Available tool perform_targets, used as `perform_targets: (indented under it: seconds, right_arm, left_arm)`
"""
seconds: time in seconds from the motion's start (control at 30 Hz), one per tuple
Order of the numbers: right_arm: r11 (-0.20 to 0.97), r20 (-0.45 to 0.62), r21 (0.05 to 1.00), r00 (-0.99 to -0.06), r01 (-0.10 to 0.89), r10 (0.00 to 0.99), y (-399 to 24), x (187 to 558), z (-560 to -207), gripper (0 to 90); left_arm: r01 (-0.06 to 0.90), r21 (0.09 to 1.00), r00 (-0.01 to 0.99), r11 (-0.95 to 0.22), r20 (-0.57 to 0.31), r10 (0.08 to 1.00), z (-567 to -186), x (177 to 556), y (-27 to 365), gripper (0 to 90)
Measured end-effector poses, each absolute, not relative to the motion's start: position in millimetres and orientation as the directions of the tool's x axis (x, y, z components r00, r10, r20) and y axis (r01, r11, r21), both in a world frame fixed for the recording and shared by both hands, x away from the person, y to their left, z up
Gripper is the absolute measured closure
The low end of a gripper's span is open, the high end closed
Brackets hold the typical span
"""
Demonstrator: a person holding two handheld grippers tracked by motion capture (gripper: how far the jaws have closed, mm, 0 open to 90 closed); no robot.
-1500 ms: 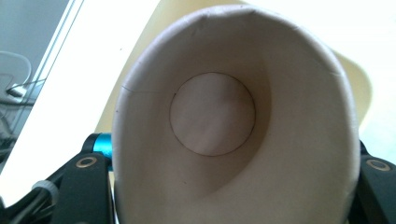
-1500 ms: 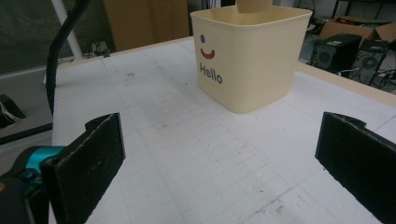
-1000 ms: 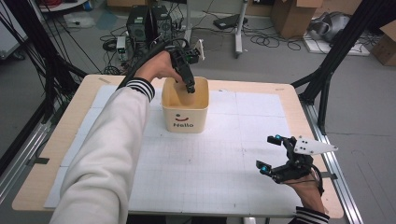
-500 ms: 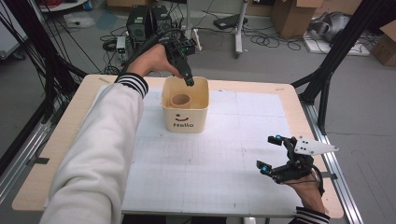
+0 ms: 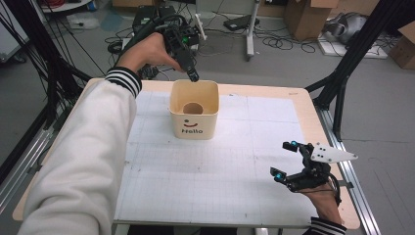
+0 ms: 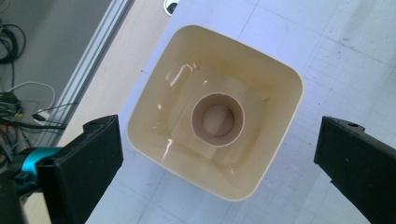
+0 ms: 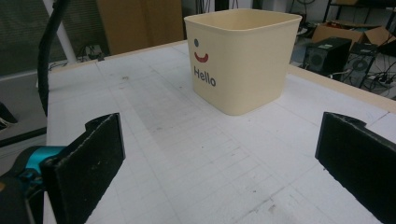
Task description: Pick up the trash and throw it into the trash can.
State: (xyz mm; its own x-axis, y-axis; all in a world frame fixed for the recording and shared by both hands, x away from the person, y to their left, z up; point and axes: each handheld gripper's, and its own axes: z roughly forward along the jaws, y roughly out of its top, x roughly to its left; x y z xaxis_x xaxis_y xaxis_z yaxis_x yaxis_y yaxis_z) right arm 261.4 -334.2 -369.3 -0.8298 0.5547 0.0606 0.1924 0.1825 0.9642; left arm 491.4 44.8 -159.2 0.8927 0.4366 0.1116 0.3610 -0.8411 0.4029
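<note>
cardboard tube (image 6: 218, 120) upright in glossy cream sq. bin (image 6: 154, 93) w/ rounded corners, left claw (image 5: 192, 75) spread empty above.

White sleeve (image 5: 83, 161), black-striped cuff (image 5: 122, 81); black claws, teal accents; grey three-cornered plate (image 5: 332, 154).

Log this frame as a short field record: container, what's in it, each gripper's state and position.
container: cream bin printed "Hello", upright on the gridded mat
contents: cardboard tube, standing on end
left gripper: open, empty, above the bin's far rim
right gripper: open, empty, near the mat's right edge, apart from the bin
</note>
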Motion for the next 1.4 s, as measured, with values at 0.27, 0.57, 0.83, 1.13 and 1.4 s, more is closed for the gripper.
perform_targets:
  seconds: [0.27, 0.57, 0.83, 1.13, 1.4]
  right_arm:
    - [0.171, 0.06, 0.968, -0.83, 0.184, 0.555, -335, 261, -368, 0.3]
    - [0.17, 0.055, 0.97, -0.834, 0.176, 0.549, -334, 261, -366, 0.3]
    - [0.174, 0.055, 0.969, -0.836, 0.177, 0.546, -333, 260, -366, 0.3]
    - [0.168, 0.055, 0.97, -0.834, 0.175, 0.549, -334, 262, -368, 0.2]
    - [0.158, 0.059, 0.972, -0.835, 0.172, 0.548, -336, 260, -367, 0.2]
  left_arm:
    - [0.345, 0.423, 0.891, -0.838, 0.132, 0.434, -139, 482, 42, 1.7]
    - [0.324, 0.433, 0.89, -0.841, 0.161, 0.426, -114, 470, 41, 1.7]
    - [0.321, 0.448, 0.892, -0.835, 0.155, 0.426, -115, 464, 49, 1.7]
    - [0.331, 0.493, 0.88, -0.805, 0.147, 0.452, -111, 455, 71, 1.7]
    - [0.321, 0.562, 0.866, -0.762, 0.15, 0.476, -121, 434, 104, 1.7]
